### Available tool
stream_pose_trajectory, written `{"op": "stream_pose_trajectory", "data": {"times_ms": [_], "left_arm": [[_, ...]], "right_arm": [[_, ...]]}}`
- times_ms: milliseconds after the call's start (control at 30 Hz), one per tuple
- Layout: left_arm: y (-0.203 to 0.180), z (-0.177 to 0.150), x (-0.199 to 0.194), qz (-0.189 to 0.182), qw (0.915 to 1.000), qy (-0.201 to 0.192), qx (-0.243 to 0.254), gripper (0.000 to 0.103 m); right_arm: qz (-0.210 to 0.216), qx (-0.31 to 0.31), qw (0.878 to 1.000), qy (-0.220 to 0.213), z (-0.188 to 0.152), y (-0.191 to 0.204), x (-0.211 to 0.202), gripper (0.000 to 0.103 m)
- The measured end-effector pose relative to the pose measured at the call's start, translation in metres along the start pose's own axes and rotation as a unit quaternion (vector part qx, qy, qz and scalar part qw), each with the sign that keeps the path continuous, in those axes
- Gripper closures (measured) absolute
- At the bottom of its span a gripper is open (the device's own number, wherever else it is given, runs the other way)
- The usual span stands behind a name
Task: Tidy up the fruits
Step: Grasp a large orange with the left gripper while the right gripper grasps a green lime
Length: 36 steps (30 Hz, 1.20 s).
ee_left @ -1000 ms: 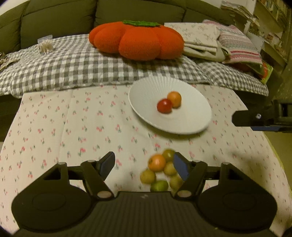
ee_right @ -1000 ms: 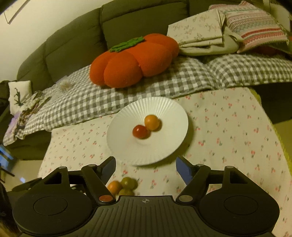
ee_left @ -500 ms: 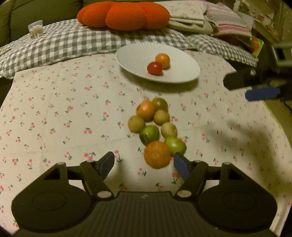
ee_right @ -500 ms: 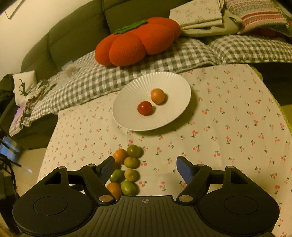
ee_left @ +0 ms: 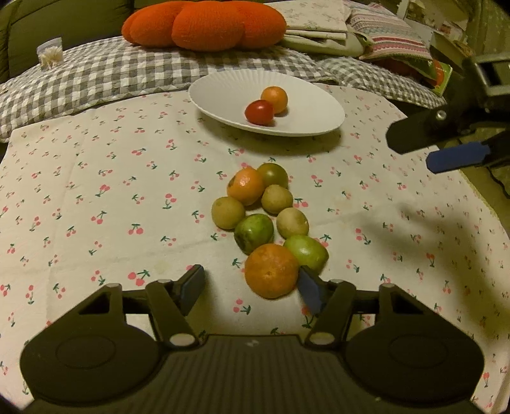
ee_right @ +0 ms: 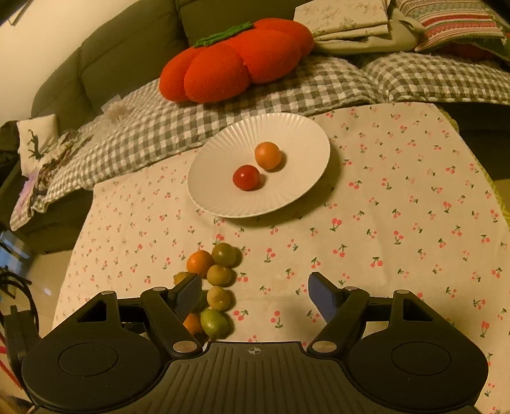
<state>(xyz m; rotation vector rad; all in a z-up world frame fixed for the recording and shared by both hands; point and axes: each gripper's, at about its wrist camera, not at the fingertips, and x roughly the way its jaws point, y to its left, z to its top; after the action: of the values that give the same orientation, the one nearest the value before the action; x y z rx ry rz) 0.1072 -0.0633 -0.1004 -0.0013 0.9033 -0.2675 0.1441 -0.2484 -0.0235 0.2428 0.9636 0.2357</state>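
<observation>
Several small fruits (ee_left: 261, 216), orange, green and yellowish, lie bunched on the cherry-print cloth. My left gripper (ee_left: 251, 288) is low at the near end of the bunch, its jaws closing. A large orange (ee_left: 271, 270) sits between them against the right pad, with a gap to the left pad. The white ribbed plate (ee_left: 223, 82) beyond holds a red tomato (ee_left: 259, 112) and an orange fruit (ee_left: 274, 99). My right gripper (ee_right: 255, 291) hangs open and empty above the cloth, with the bunch of fruits (ee_right: 216, 277) by its left finger and the plate (ee_right: 287, 127) ahead.
An orange pumpkin cushion (ee_left: 204, 24), a grey checked blanket (ee_left: 95, 73) and folded cloths (ee_left: 315, 28) lie behind the plate on a green sofa. The right gripper's finger (ee_left: 440, 149) juts in at the right of the left wrist view. The table edge drops off at the right.
My left gripper sank toward the fruits until the large orange came between its fingers, and its jaws narrowed. The right gripper drew back a little, so more of the bunch shows.
</observation>
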Motion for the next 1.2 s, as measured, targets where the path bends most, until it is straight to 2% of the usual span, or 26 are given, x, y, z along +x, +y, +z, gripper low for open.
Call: {"op": "stream_pose_trajectory", "data": {"times_ms": [100,267,333,467,600,833,1067,1200], "left_arm": [[0.000,0.000,0.002,-0.003,1.0000,-0.002,0.007,0.042],[-0.003,0.000,0.001,-0.012,0.9996,-0.011,0.023,0.053],[-0.004,0.000,0.000,-0.026,0.9992,-0.011,0.028,0.070],[-0.007,0.001,-0.001,-0.022,0.9992,-0.007,0.033,0.070],[0.001,0.004,-0.007,-0.017,0.9998,0.007,0.005,0.070],[0.024,0.006,-0.017,0.025,0.9989,0.021,-0.034,0.070],[0.041,0.006,-0.020,0.042,0.9970,0.023,-0.061,0.070],[0.046,0.006,-0.021,0.044,0.9965,0.023,-0.067,0.070]], "right_arm": [[0.000,-0.004,1.000,0.003,0.000,0.002,0.002,0.028],[0.000,-0.007,1.000,0.006,-0.001,0.003,0.004,0.028],[-0.001,-0.010,1.000,0.009,-0.002,0.004,0.007,0.028],[-0.004,-0.014,1.000,0.013,-0.003,0.003,0.012,0.028],[-0.005,-0.018,1.000,0.015,-0.005,0.003,0.017,0.028],[0.013,-0.032,0.998,0.047,-0.018,0.014,0.039,0.028],[0.017,-0.056,0.996,0.070,-0.030,0.032,0.063,0.029],[0.016,-0.065,0.995,0.079,-0.034,0.038,0.074,0.037]]}}
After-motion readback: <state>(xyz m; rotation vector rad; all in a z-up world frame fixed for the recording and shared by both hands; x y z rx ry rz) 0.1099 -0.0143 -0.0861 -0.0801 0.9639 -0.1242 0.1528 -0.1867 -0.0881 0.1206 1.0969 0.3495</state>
